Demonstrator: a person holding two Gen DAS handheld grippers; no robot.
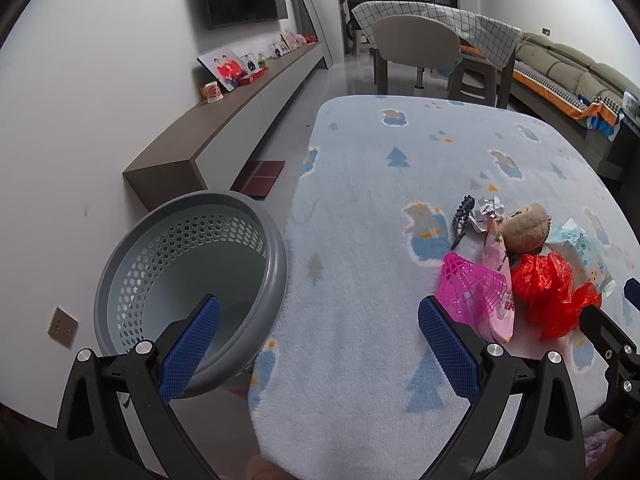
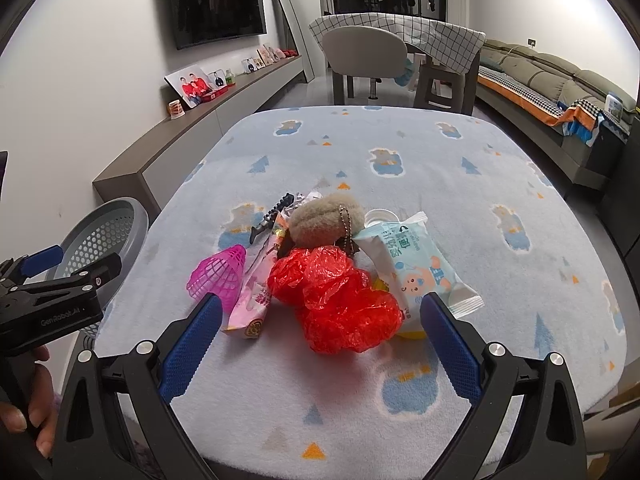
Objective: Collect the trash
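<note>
With both my right claw (image 2: 320, 336) and left claw (image 1: 318, 340) released and empty, I risk snagging the neighbouring wrapper (image 2: 250, 300) when grabbing the red bag (image 2: 336, 300).

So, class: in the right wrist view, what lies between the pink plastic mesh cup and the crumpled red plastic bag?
A pink snack wrapper lies between pink plastic mesh cup and crumpled red plastic bag; the right wrist view shows it.
</note>
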